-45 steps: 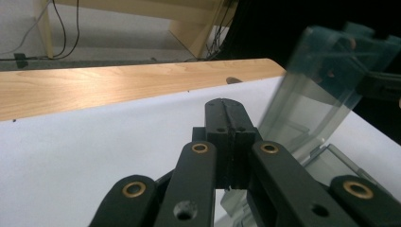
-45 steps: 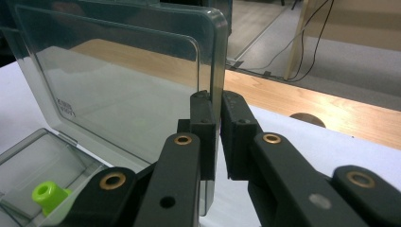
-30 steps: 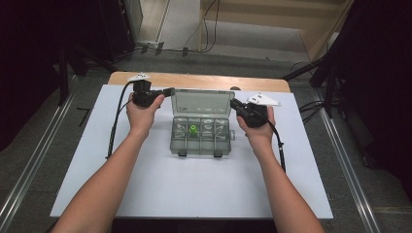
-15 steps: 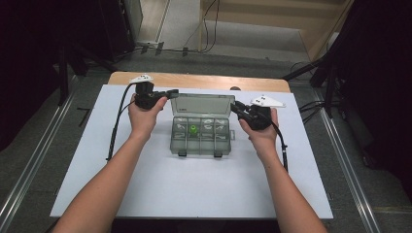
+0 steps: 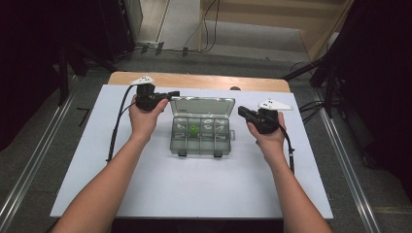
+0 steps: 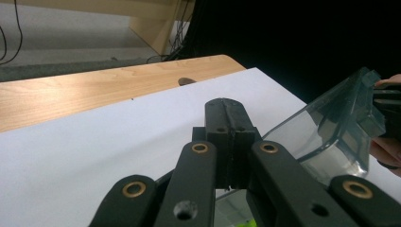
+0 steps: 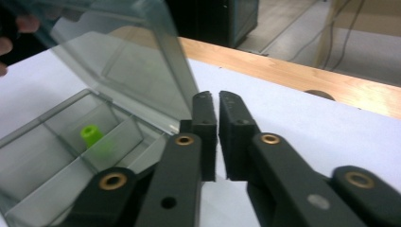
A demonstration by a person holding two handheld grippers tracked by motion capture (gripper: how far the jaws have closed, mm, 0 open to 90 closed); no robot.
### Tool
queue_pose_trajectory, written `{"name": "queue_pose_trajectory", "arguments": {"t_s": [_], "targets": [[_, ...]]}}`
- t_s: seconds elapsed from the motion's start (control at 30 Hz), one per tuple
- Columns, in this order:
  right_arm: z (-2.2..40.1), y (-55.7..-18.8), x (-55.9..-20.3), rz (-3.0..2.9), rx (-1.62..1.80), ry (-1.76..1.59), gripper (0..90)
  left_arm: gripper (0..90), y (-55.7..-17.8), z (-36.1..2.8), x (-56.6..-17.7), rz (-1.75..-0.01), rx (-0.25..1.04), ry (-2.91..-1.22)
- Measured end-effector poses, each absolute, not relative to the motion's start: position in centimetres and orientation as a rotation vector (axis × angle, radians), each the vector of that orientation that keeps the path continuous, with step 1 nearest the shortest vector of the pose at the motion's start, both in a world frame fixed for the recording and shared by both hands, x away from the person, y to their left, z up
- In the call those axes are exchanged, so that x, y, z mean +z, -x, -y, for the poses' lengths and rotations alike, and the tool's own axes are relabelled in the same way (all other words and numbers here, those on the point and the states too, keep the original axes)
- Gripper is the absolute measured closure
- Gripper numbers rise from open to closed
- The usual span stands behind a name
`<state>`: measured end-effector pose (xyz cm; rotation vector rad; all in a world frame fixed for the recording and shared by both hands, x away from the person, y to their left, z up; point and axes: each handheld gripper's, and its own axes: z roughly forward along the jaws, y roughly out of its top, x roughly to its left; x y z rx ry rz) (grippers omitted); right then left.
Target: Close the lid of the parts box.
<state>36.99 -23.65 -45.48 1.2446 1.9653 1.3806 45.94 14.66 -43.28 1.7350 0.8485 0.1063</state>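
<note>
From my remote seat, the desk (image 5: 145, 194) lies under a white sheet, its wooden edge showing at the far side. Near the middle sits the clear compartment box (image 5: 200, 138), its lid (image 5: 202, 105) raised toward the far edge. The left tongs (image 5: 173, 93) sit at the lid's far left corner, jaws pressed flat together with nothing between them; in the left gripper view the lid's edge rises just beside them, though I cannot tell from here whether they touch it. The right tongs (image 5: 241, 111) hover just off the box's right side, level with the lid's hinge line, and their jaws have just been closing: they stand all but together, a thin slit left, nothing held. In the right gripper view the lid leans just left of those jaws. A small green piece (image 5: 193, 129) rests in a back-row compartment, well apart from both tongs.
</note>
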Motion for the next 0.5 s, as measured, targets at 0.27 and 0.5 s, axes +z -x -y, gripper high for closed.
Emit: {"name": "queue_pose_trajectory", "arguments": {"t_s": [0.27,0.5], "targets": [[23.0,-37.8,-44.4,-1.897,1.348,-1.358,87.5,88.9,-45.5,-14.8,-43.3,-0.844,0.102,-1.734],[22.3,-37.9,-43.8,-1.897,1.355,-1.357,87.5,88.9,-44.9,-14.8,-43.0,-0.833,0.114,-1.738]]}}
